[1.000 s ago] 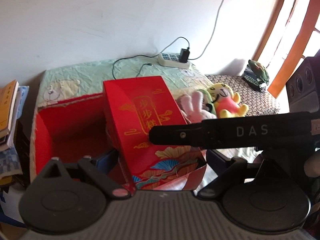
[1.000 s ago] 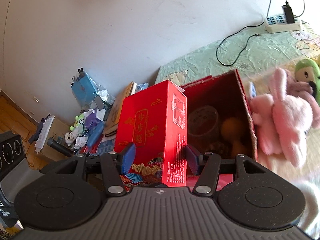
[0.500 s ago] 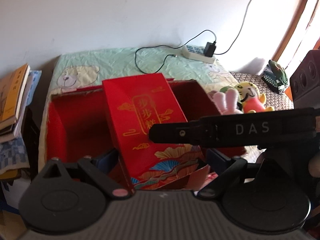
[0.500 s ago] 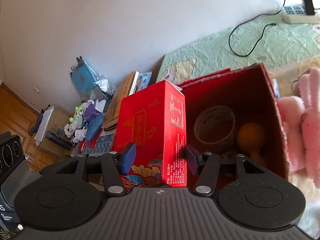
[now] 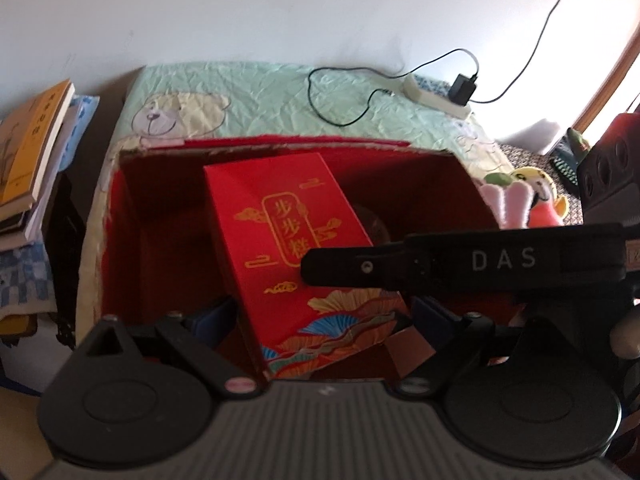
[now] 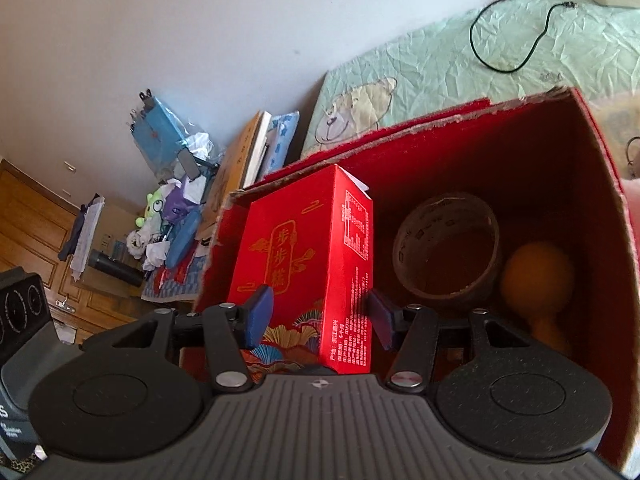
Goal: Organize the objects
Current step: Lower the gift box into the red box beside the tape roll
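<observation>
**A:** How far along is the tidying?

**B:** Partway, I'd judge. The red carton (image 6: 308, 264) is tilted, its lower part inside the open red storage box (image 6: 592, 184), on the left side. It is not set down yet, as far as I can tell.

**A:** Who holds it?

**B:** The right gripper (image 6: 318, 316) pinches it, one blue pad on the printed front and one against the narrow side. The left gripper (image 5: 320, 316) has the carton's lower end between its fingers, but blur and shadow hide the pads, so I cannot tell whether it presses or merely brackets it.

**A:** What is already in the storage box?

**B:** A tape roll (image 6: 446, 248) to the right of the carton and, further right, an orange rounded thing (image 6: 538, 276) I cannot name. Those look done.

**A:** And what is left?

**B:** Lowering the carton to the floor of the storage box and letting go. After that, probably the plush toys (image 5: 520, 204) lying on the bed just right of the storage box. The power strip (image 5: 436, 94) with its cable lies on the green sheet (image 5: 260, 92) at the far side; whether it belongs to the job I cannot say. The stack of books (image 5: 32, 152) stands off to the left.
</observation>
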